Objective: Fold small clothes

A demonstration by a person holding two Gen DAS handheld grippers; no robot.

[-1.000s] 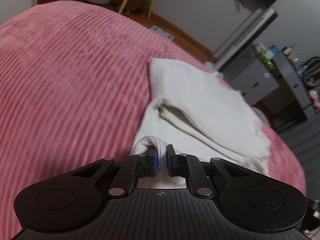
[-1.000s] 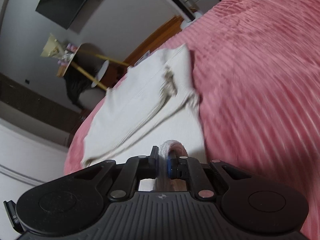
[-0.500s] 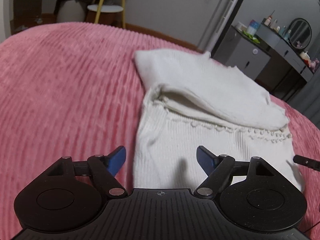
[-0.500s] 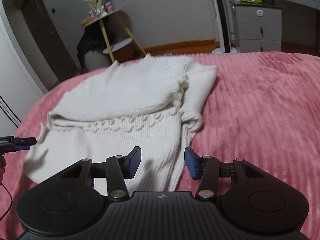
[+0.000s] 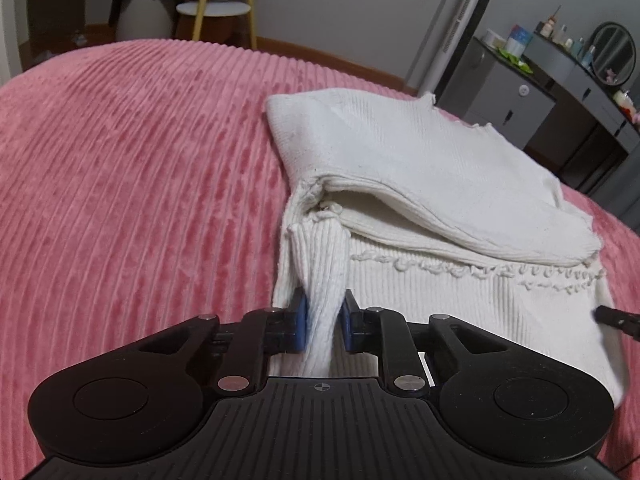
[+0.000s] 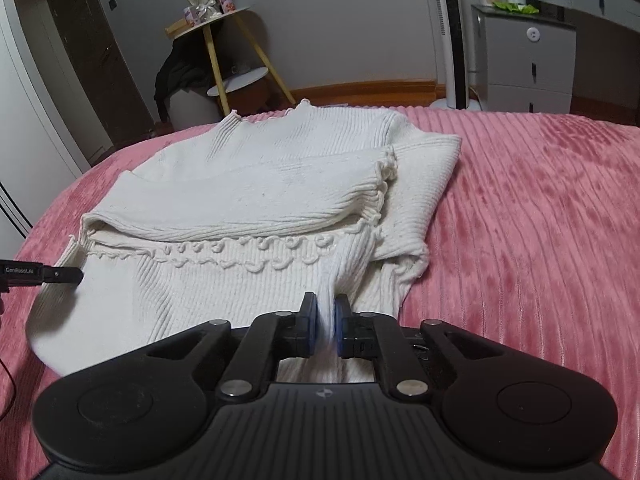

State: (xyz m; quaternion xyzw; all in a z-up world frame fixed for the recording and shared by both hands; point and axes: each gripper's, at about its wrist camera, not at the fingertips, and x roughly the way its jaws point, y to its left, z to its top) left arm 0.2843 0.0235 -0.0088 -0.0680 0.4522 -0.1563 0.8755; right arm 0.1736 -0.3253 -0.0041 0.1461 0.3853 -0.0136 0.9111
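A white ribbed knit sweater [image 5: 420,152] lies on the pink bedspread, sleeves folded across its chest and the hem end nearest me. My left gripper [image 5: 323,310] is closing its jaws on a pinched ridge of the hem's left side, blue pads pressing the knit. In the right wrist view the same sweater [image 6: 260,168] shows its neck at the far end. My right gripper [image 6: 326,314] is also closing, pads squeezing a raised fold near the hem's right side. One dark fingertip of each gripper pokes into the other's view at the frame edge.
The ribbed pink bedspread [image 5: 140,180] spreads wide to the left of the sweater and, as the bedspread [image 6: 540,220], to its right. Beyond the bed stand a yellow-legged side table [image 6: 224,40], a grey drawer cabinet [image 6: 524,56] and a dressing table [image 5: 580,80].
Both grippers let go of the fabric they held, opened wide over the hem end, then sank and closed on new folds of the sweater. Both views rolled back to level.
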